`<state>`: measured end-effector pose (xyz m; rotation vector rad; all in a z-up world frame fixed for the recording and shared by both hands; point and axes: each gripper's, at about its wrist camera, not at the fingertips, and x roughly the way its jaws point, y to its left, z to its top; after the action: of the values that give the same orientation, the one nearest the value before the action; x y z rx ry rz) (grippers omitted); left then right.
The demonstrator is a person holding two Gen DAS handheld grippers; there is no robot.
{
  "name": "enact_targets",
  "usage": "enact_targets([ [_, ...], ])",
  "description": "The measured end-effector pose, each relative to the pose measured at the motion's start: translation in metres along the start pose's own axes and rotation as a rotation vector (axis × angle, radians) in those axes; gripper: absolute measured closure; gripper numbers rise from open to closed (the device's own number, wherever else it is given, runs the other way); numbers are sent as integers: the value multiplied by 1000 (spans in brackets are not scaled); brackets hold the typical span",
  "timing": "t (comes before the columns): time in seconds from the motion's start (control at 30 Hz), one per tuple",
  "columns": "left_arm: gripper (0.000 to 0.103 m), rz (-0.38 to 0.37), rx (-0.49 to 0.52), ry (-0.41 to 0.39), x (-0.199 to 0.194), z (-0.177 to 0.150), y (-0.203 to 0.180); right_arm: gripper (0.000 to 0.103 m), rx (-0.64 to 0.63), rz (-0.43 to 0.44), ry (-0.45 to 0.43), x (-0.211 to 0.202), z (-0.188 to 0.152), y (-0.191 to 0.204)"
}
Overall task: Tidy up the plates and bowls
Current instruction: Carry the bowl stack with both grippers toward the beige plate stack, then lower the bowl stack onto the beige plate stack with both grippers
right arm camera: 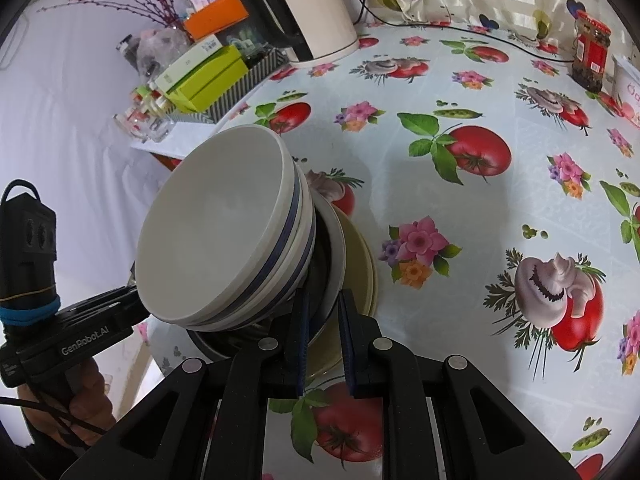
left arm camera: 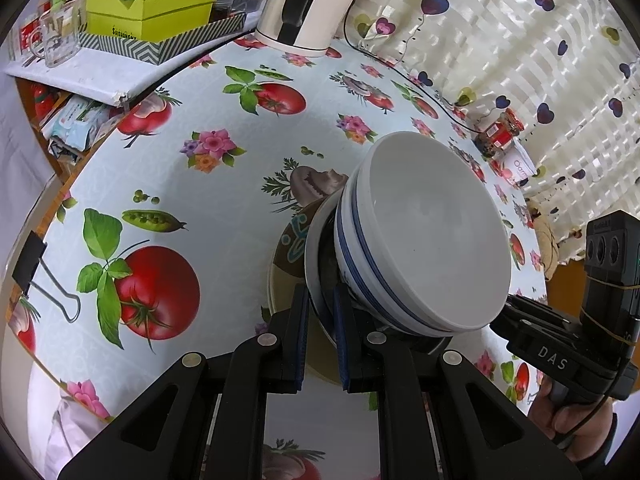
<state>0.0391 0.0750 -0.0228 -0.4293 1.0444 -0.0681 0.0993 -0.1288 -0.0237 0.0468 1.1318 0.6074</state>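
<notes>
A stack of plates with white blue-striped bowls (left arm camera: 420, 240) on top is held between both grippers above the table. In the left wrist view my left gripper (left arm camera: 322, 300) is shut on the rims of the plates (left arm camera: 314, 248) at one side. In the right wrist view my right gripper (right arm camera: 324, 304) is shut on the plate rims (right arm camera: 340, 248) at the opposite side, with the bowls (right arm camera: 216, 232) to its left. The bottom plate is cream with a brown pattern (left arm camera: 290, 240). Each view shows the other gripper's body at its edge.
The table has a tomato and flower cloth (left arm camera: 224, 184). A white kettle (right arm camera: 316, 12) with a cord, green boxes in a striped tray (left arm camera: 160, 12), glass mugs (left arm camera: 60, 36) and a red-lidded jar (right arm camera: 592, 52) stand at the far side. A binder clip (left arm camera: 48, 280) grips the cloth edge.
</notes>
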Motion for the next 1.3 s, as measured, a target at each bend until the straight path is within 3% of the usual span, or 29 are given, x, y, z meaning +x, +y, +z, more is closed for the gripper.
enact_targets([
  [0.4, 90, -4, 9, -19, -1, -1, 1, 86, 7, 18, 8, 1, 1, -3],
  [0.93, 88, 62, 38, -87, -18, -6, -4, 65, -49, -9, -20, -19, -11, 3],
  [1.3, 84, 95, 91, -117, -35, -19, -16, 62, -100, -9, -45, -35, -19, 14],
])
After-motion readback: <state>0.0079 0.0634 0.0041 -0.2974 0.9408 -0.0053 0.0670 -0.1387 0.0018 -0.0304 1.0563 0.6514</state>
